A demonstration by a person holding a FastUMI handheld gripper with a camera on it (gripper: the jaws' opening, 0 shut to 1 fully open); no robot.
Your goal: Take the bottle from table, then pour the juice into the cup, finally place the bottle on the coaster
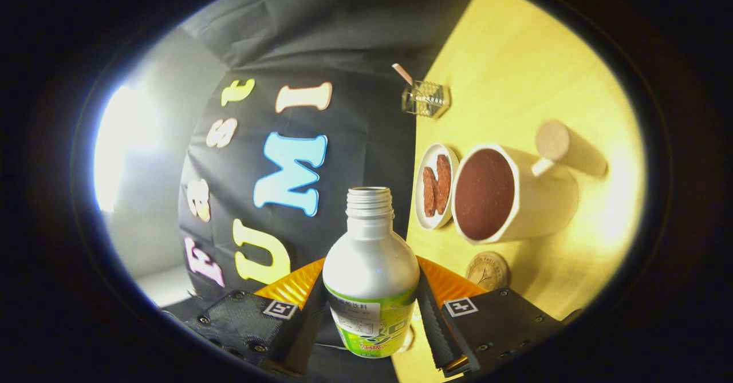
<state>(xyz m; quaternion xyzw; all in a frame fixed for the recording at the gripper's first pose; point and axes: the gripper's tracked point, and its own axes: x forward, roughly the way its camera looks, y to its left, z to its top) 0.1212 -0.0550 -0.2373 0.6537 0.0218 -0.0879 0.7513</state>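
Yellow table [515, 85] appears tilted sideways. Gripper [371, 308] clamps the uncapped bottle [370, 268] between both fingers. Cup [504, 194], full of dark liquid, beyond, beside a snack dish [435, 185]; coaster [488, 271] near cup.

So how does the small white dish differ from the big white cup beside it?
The dish is small and shallow, holding two reddish-brown pieces; the cup is far bigger and deeper, with a handle and a dark red inside. Both are white, on the yellow table, beyond the bottle clamped in the tongs.
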